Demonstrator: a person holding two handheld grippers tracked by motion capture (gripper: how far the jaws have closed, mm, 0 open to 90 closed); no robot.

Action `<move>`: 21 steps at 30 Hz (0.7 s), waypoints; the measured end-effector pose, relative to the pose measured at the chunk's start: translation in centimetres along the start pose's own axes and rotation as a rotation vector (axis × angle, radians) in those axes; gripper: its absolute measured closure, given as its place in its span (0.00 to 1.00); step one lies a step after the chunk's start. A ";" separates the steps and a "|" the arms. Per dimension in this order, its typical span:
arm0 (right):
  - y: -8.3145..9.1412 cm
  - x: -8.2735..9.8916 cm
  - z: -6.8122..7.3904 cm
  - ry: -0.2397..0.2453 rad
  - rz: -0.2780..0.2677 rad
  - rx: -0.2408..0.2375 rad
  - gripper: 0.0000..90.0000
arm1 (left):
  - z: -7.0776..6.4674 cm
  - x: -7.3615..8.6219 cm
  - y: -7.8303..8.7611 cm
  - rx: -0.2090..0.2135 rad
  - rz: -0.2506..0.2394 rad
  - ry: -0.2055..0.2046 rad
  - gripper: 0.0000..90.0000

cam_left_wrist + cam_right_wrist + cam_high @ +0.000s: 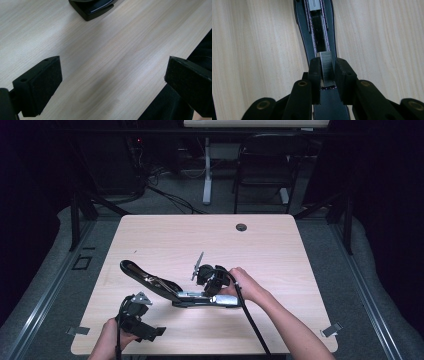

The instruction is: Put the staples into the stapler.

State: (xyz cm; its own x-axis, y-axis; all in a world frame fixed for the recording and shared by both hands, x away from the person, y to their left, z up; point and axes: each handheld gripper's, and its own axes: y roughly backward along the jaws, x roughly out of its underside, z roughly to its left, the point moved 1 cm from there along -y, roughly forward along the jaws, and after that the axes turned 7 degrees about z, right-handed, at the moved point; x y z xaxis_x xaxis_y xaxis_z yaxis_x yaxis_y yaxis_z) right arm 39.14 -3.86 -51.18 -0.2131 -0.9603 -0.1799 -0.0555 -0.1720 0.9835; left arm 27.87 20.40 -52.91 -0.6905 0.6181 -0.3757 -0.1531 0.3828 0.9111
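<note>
A black stapler (pixel 165 290) lies on the wooden table (pixel 210 240) with its top arm (pixel 131 268) swung up and back to the left, leaving the metal staple channel (pixel 320 30) bare. My right gripper (pixel 205 287) points down over that channel. Its jaws are shut on a grey ridged strip of staples (pixel 326 66), held upright just above the channel, with the gripper (pixel 327 68) centred over it. My left gripper (pixel 142 320) sits near the table's front edge, left of the stapler. Its jaws (pixel 112 67) stand wide open over bare wood with nothing between them.
A corner of the stapler's base (pixel 91 8) lies ahead of the left gripper. A round cable hole (pixel 241 227) sits at the table's far side. A dark chair (pixel 270 165) and a desk leg (pixel 206 175) stand beyond. Dark cloth (pixel 202 47) hangs past the table's front edge.
</note>
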 end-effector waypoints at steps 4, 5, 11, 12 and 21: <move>-0.1 -0.1 0.6 0.029 0.001 0.050 0.84 | 0.0 0.0 0.0 -0.001 0.000 0.001 0.02; -0.1 -0.2 0.9 0.040 0.006 0.070 0.84 | 0.0 0.0 0.0 -0.001 0.001 0.001 0.02; -0.2 -0.4 1.3 0.076 0.021 0.098 0.84 | 0.0 0.0 0.0 -0.002 0.001 0.000 0.02; -0.2 -0.4 1.2 0.078 0.022 0.097 0.84 | 0.0 0.0 0.0 0.000 0.000 0.001 0.02; -0.2 0.0 -0.5 0.030 -0.004 -0.025 0.82 | 0.0 0.0 0.0 0.001 0.003 -0.001 0.02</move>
State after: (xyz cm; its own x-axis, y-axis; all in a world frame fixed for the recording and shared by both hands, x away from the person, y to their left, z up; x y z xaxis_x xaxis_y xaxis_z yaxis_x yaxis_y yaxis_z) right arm 39.60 -3.90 -51.38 -0.1838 -0.9656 -0.1840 -0.0323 -0.1811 0.9829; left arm 27.88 20.42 -52.92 -0.6902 0.6200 -0.3733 -0.1507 0.3814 0.9121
